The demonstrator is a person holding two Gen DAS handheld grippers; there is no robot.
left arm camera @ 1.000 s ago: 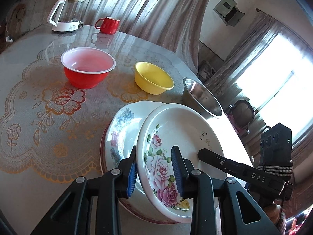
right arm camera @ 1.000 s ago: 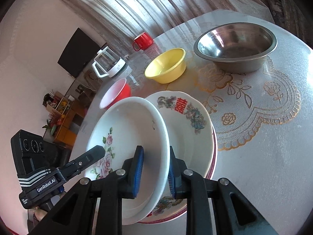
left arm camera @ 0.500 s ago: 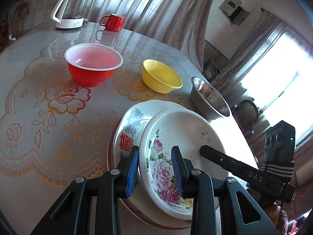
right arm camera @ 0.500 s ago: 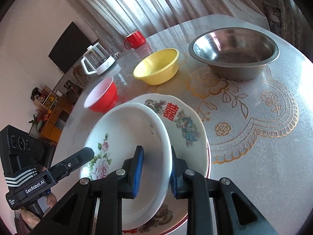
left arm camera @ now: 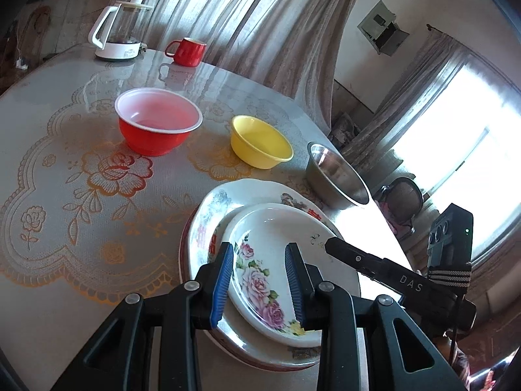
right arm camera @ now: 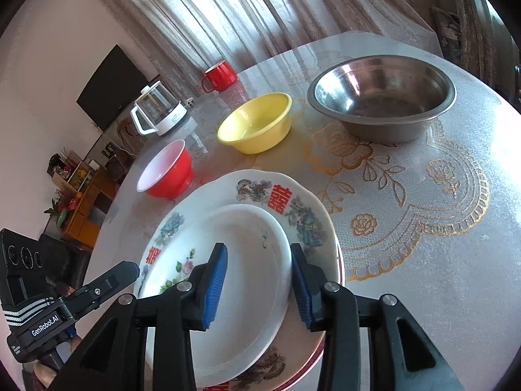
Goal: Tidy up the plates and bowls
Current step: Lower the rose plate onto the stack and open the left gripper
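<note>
The rose-patterned plate (left arm camera: pixel 270 260) lay nested on the larger dragon-patterned plate (right arm camera: pixel 286 202), directly ahead of both tongs, each straddling an opposite side of its rim. The right gripper (right arm camera: pixel 259 288) had just been opening, its pads standing clear of the rim with the plate's edge still between them. The left gripper (left arm camera: pixel 259 285) also bracketed the rim; its pads looked barely off the plate, so that near left hand seemed next to let go and back away.
</note>
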